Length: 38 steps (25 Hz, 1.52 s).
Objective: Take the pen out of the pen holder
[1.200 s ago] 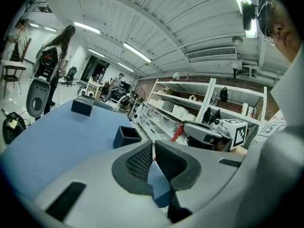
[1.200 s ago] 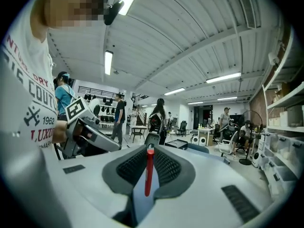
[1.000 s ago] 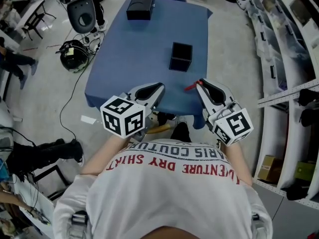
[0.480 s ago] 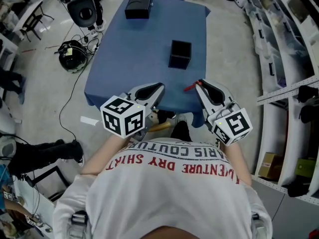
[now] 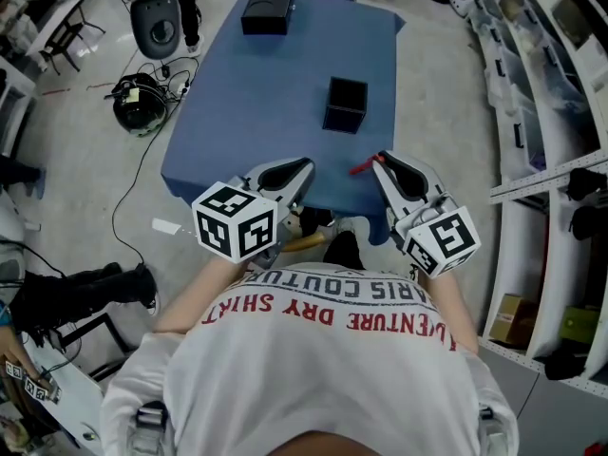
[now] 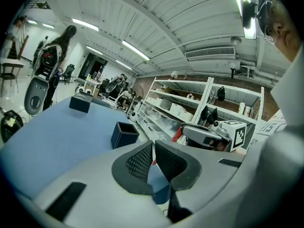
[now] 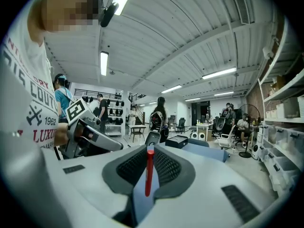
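While both grippers hang level over the near edge of the blue surface (image 5: 237,103), the red pen (image 7: 149,172) sits out of the pen holder (image 5: 344,105) and well apart from it. The right gripper (image 5: 380,162) pinches the pen between its two dark ribbed pads; in the right gripper view the pen stands upright in the narrow gap, its top end showing just above the pads. In the head view the pen's free end pokes out toward the left gripper (image 5: 300,169), over the near edge of the surface.

The left gripper's jaws are pressed together at the tips, with nothing held between them. Its marker cube (image 5: 235,220) and the right gripper's marker cube (image 5: 440,238) lie close to the person's white shirt (image 5: 313,350).

The pen holder is a dark, square, open-topped box standing upright on the surface, toward its right side and beyond both grippers. A black box (image 5: 267,10) rests at the far end of the surface, well apart from the holder. Neither gripper touches the holder or the box.
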Each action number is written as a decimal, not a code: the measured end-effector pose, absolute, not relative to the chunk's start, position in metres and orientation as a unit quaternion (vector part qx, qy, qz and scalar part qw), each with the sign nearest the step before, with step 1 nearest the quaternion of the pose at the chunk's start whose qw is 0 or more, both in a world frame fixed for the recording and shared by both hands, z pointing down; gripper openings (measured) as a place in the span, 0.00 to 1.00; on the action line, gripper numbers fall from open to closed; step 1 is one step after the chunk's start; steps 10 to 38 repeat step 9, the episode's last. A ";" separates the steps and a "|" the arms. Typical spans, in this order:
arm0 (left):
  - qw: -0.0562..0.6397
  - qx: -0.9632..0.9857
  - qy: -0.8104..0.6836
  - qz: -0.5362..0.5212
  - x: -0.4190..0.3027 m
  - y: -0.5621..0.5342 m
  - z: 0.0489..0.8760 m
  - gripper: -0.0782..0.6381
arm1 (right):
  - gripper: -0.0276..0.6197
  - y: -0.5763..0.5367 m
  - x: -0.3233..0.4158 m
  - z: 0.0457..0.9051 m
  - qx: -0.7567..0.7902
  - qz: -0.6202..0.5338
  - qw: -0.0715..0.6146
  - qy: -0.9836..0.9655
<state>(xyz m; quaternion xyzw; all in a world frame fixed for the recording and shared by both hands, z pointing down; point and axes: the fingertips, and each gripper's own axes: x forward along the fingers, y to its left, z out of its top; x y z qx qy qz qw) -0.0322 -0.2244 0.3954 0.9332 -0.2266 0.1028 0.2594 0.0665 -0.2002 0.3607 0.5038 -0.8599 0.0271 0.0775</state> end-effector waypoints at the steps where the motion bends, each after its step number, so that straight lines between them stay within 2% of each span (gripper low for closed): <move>1: 0.259 0.933 -0.227 0.103 -0.032 -0.224 0.396 0.16 | 0.13 -0.200 0.067 0.362 0.504 0.027 0.077 -0.860; 38: 0.260 0.933 -0.226 0.105 -0.023 -0.223 0.396 0.16 | 0.13 -0.200 0.074 0.361 0.502 0.029 0.077 -0.861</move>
